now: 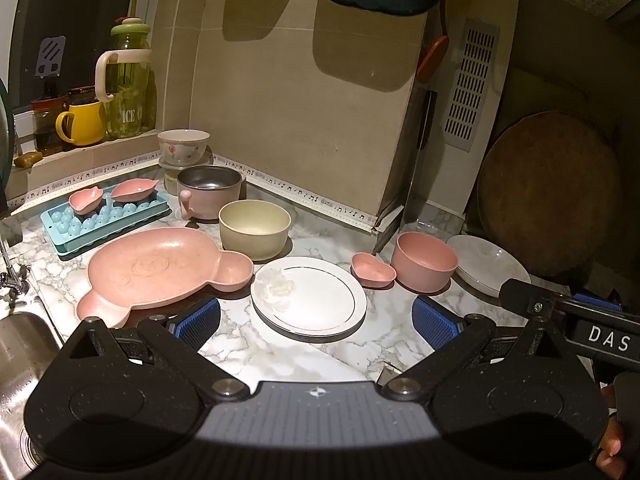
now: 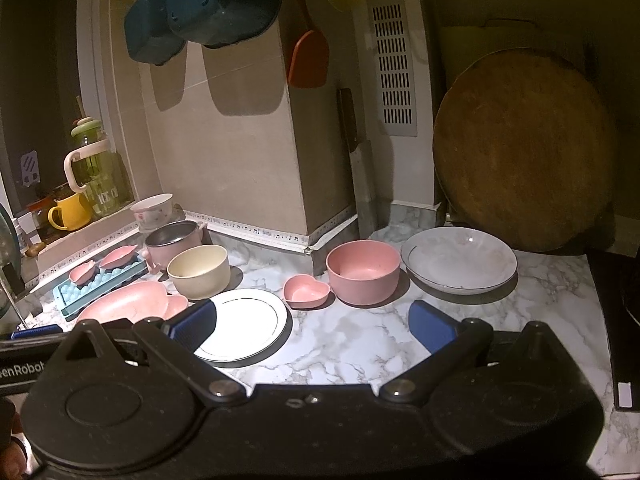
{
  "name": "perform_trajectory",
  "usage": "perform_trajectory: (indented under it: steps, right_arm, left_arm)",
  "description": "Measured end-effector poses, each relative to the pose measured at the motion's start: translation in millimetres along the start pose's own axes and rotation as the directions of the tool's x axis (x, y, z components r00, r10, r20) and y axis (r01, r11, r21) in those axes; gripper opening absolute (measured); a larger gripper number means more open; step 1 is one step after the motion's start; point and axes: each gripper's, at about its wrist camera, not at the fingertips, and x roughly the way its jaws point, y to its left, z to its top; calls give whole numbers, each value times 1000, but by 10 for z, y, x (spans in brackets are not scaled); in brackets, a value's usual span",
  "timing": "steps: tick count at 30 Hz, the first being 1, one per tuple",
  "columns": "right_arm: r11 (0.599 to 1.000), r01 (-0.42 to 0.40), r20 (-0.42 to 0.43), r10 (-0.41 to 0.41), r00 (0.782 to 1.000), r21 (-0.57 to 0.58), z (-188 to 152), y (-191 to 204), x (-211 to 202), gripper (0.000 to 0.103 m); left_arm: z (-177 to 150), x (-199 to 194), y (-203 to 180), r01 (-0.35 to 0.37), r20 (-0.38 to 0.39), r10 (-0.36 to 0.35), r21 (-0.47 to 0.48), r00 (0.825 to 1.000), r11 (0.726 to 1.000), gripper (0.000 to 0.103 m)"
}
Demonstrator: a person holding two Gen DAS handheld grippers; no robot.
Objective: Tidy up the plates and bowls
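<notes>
Both claws hang above the marble worktop (image 1: 280, 344) with their blue pads spread wide and nothing between them. The left claw (image 1: 316, 320) sits over the near edge of the white plate (image 1: 316, 300), which has a thin dark line round its rim and lies flat in the middle of the worktop. The right claw (image 2: 312, 326) hovers over bare marble, its left pad overlapping that same plate in its own view.

Left of the plate lies a pink animal-shaped dish (image 1: 160, 272), its rim just beside the plate — touching or not, I cannot tell. Behind them stands a beige bowl (image 1: 255, 228), upright, and behind that a pink pot with a metal inside (image 1: 210, 192). Further back a flowered bowl (image 1: 183, 146) sits on top of a lidded container. A blue ice tray (image 1: 108, 220) at the left carries two small pink dishes (image 1: 85, 199).

Right of the plate come a small heart-shaped pink dish (image 2: 306, 290), then a pink bowl (image 2: 363, 270) just beside it, then a wide white bowl (image 2: 459, 259) in front of a round wooden board (image 2: 520, 152) leaning on the wall. A steel sink (image 1: 20, 344) shows at the far left.
</notes>
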Motion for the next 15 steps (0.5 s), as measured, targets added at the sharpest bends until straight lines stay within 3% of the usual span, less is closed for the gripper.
perform_trajectory:
  steps: [6,15]
  right_arm:
    - [1000,-1,-2,1,1000,-5,12,-15,31,103]
    - [1000,14,-18,-14,1000,-11,59,-162,191,102]
  left_arm:
    - [25,42,-6,-4,1,4,-2,1000,1000,103]
    - [129,417,-209,1,-24,0,26,1000,1000,103]
